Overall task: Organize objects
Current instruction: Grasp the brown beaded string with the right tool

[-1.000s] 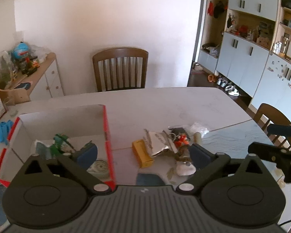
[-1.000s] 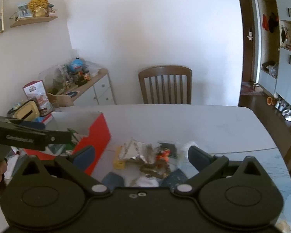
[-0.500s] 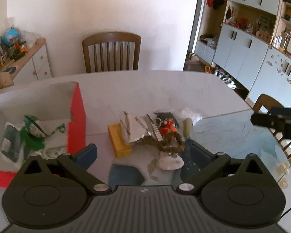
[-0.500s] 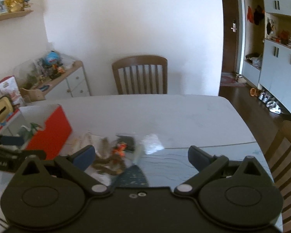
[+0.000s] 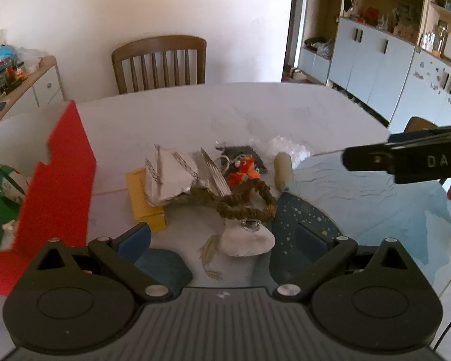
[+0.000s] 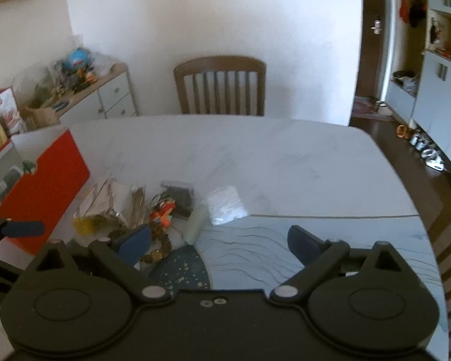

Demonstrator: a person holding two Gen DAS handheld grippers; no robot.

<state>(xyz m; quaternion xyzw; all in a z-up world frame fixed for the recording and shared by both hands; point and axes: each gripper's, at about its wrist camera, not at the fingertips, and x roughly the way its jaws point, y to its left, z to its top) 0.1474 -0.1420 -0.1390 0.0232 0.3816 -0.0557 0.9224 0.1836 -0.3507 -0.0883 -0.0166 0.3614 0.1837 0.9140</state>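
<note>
A pile lies on the marble table (image 5: 225,111): a silver foil packet (image 5: 171,177), a yellow box (image 5: 144,201), an orange toy (image 5: 243,171), a brown braided rope (image 5: 246,201), a white pouch (image 5: 246,239) and a pale tube (image 5: 282,168). My left gripper (image 5: 222,237) hangs open just above the pouch, touching nothing. My right gripper (image 6: 218,240) is wide, its jaws closing a little, with only bare table between them. The pile (image 6: 162,213) sits at its left finger. A red-and-white box (image 5: 60,186) stands left of the pile.
A clear plastic bag (image 6: 225,201) and a dark packet (image 6: 179,195) lie behind the pile. A wooden chair (image 5: 159,60) stands at the table's far side and another chair (image 6: 448,240) at its right. A cluttered sideboard (image 6: 90,90) lines the left wall.
Both grippers have come down and closer to the pile. In the left wrist view the box has slid to the left edge. The right gripper's jaws stand slightly narrower.
</note>
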